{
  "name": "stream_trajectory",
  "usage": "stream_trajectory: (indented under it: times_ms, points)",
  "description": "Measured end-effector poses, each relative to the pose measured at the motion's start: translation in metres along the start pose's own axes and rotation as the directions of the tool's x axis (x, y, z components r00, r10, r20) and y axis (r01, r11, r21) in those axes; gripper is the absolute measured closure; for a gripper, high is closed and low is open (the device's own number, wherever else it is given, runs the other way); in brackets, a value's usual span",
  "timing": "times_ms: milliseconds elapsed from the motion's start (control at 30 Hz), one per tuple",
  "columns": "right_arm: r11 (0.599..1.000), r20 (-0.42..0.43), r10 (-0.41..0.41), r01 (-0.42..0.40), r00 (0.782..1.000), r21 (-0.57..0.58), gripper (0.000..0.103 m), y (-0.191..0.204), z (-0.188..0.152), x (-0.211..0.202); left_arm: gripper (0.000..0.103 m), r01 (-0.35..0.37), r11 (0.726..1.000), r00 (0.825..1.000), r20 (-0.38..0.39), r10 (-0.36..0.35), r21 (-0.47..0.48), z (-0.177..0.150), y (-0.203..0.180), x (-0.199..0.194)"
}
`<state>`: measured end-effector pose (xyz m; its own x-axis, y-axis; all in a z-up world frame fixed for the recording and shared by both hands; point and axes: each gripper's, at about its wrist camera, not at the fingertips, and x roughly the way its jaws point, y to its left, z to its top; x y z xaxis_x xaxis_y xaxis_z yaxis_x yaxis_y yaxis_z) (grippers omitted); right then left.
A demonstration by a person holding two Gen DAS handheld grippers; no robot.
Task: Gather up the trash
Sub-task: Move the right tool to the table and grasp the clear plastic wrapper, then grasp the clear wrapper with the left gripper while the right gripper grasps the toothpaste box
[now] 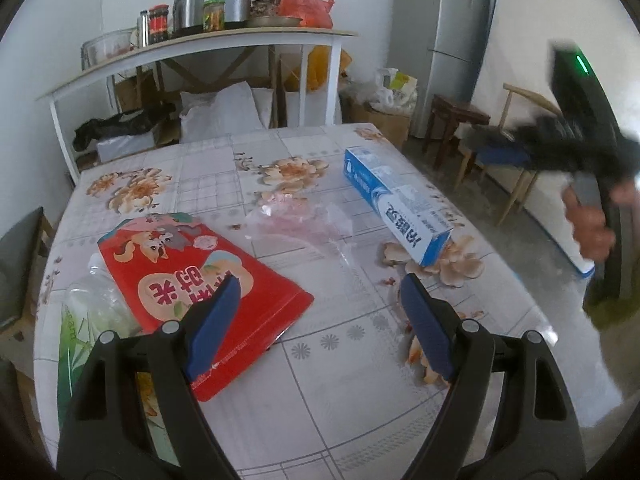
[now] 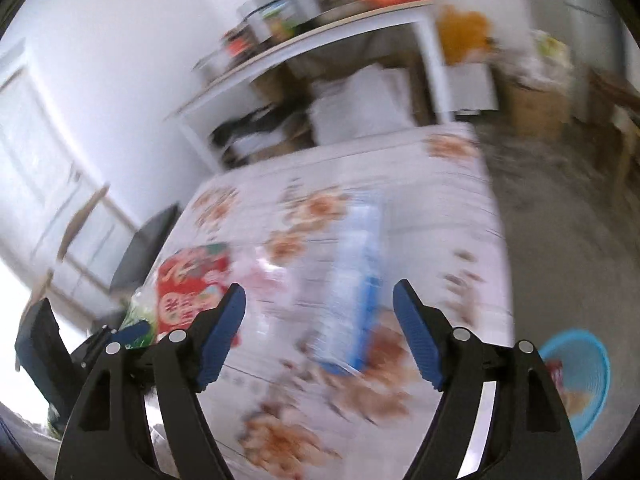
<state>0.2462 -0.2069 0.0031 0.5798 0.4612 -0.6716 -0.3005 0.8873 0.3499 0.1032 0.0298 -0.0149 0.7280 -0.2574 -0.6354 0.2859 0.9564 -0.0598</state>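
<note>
Both wrist views look down across table.

Worktop contents, by count: one red packet, one blue-and-white carton, one clear plastic wrapper, one crumpled clear bottle at frame left. Floor: one blue basket, lower right of the right wrist view

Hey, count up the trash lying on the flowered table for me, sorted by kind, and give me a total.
Red packet: 1
Blue and white box: 1
Clear plastic wrapper: 1
Clear plastic bottle: 1
Total: 4
</note>
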Motion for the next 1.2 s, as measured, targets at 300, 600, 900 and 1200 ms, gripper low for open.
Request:
stream_trajectory:
  times_ms: [300, 600, 900, 1200]
  points:
    - [0.992, -0.245, -0.019, -0.014, 0.969, -0.129, 0.029, 0.062, 0.042, 0.120, 0.025, -0.047, 0.998, 0.998, 0.035, 0.045, 0.033, -0.007, -0.008, 0.004]
    - [0.980, -0.416, -0.158, 0.092, 0.895, -0.175, 0.048, 0.060, 0.026, 0.206, 0.027, -0.035, 0.999, 0.998, 0.049, 0.036, -0.018, -0.007, 0.007, -0.001]
    - [0.985, -0.443, -0.153, 0.099, 0.884, -0.144, 0.091, 0.069, 0.013, 0.195, 0.040, -0.001, 0.996, 1.000, 0.025, 0.003, -0.084, -0.016, 0.027, -0.002]
    - [0.978, -0.416, -0.208, 0.176, 0.885, -0.115, 0.092, 0.073, -0.015, 0.170, 0.042, 0.052, 0.993, 0.998, 0.027, -0.050, -0.110, -0.030, 0.036, -0.010]
